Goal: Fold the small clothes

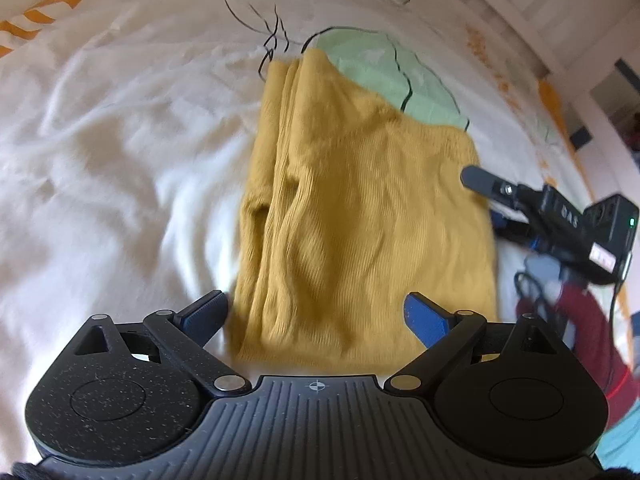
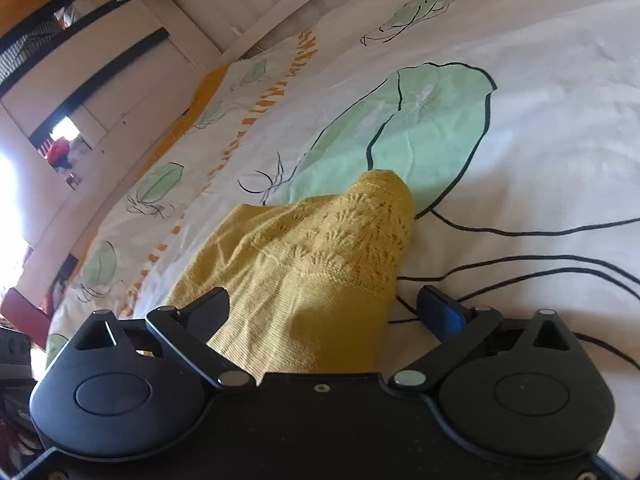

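Observation:
A small mustard-yellow knit garment (image 1: 360,216) lies folded on a white bedsheet printed with green leaves. My left gripper (image 1: 316,316) is open, its fingers spread over the garment's near edge, holding nothing. My right gripper (image 2: 324,312) is open too, with the yellow garment (image 2: 320,272) lying between and beneath its fingers; a lacy patterned band runs across the cloth. The right gripper also shows in the left wrist view (image 1: 560,216) at the garment's right edge.
The bedsheet (image 1: 120,160) is wrinkled on the left. A dark red cloth (image 1: 580,328) and cables lie at the right. A white wall and cabinet doors (image 2: 100,80) stand beyond the bed's far edge.

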A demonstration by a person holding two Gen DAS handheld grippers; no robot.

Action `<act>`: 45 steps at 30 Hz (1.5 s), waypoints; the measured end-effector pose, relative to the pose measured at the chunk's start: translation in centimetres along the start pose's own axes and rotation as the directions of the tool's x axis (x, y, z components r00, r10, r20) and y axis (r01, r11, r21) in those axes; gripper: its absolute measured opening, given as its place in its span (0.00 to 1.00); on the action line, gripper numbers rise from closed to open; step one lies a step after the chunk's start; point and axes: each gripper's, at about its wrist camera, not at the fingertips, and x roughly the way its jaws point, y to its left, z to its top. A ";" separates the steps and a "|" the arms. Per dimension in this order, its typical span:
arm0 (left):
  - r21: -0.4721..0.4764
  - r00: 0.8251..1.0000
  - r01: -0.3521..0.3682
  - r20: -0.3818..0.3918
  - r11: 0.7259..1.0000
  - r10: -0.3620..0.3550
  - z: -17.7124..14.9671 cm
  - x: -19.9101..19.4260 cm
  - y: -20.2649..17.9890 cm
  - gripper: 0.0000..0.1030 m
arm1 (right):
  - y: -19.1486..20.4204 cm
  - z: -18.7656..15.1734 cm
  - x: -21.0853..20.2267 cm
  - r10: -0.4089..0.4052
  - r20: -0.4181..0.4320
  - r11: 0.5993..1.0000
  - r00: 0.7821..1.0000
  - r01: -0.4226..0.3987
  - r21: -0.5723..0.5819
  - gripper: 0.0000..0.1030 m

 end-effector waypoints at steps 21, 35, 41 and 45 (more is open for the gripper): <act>-0.110 0.974 0.225 0.041 0.968 -0.222 0.6 1.7 0.1 0.23 | -2.3 -0.7 -0.1 0.121 -0.011 0.978 0.993 -0.118 0.170 0.36; -0.113 0.917 0.386 -0.057 0.915 -0.394 -7.9 -1.5 -6.3 0.22 | 1.3 -4.1 -12.4 -0.011 -0.102 0.983 0.995 0.029 0.181 0.33; -0.054 0.932 0.345 -0.101 0.937 -0.349 -14.3 -3.7 -7.4 0.23 | 1.7 -7.1 -17.5 -0.081 -0.166 0.982 0.983 0.107 0.154 0.36; -0.006 0.975 0.187 -0.126 0.982 -0.186 -17.2 -3.0 -6.6 0.23 | 1.7 -8.5 -19.3 -0.257 -0.135 0.961 0.957 0.268 0.074 0.40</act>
